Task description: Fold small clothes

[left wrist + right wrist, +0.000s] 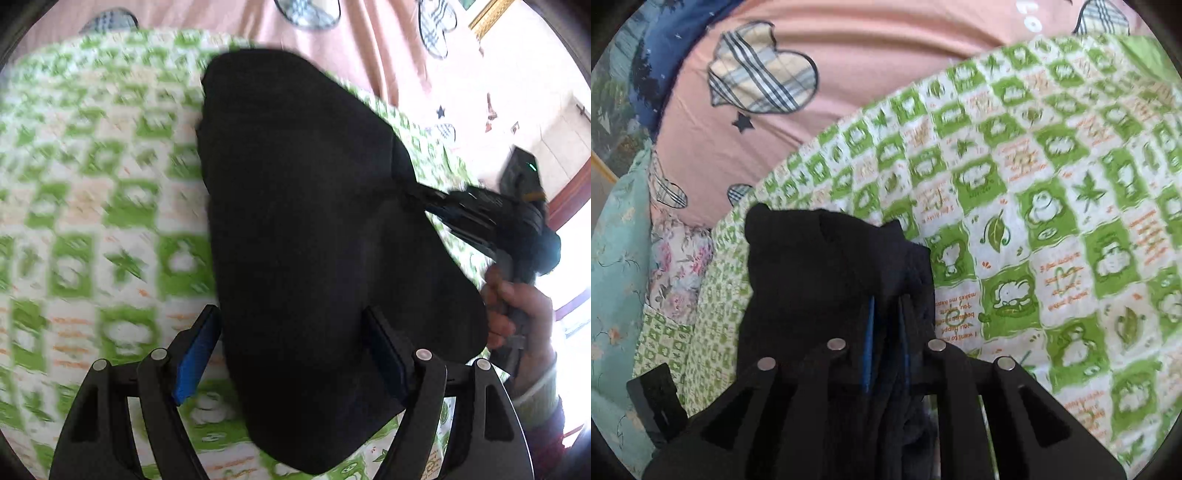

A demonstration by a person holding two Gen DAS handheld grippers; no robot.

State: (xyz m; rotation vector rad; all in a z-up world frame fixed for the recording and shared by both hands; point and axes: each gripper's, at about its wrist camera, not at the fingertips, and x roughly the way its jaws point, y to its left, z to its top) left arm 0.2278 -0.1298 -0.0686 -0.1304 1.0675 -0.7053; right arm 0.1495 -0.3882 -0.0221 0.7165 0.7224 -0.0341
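A small black garment [306, 229] lies on a green and white patterned cloth [92, 206]. My left gripper [291, 328] is open, its blue-padded fingers [195, 354] standing either side of the garment's near end, not closed on it. My right gripper [417, 195] comes in from the right in the left wrist view and is shut on the garment's right edge. In the right wrist view my right gripper [886, 306] is shut on bunched black fabric [827, 273], which hides most of its blue pads.
The patterned cloth [1052, 206] lies over a pink bedsheet [849, 74] with plaid hearts. A floral pillow [676, 258] and teal bedding [617, 266] lie at the left of the right wrist view. A person's hand [517, 310] holds the right gripper.
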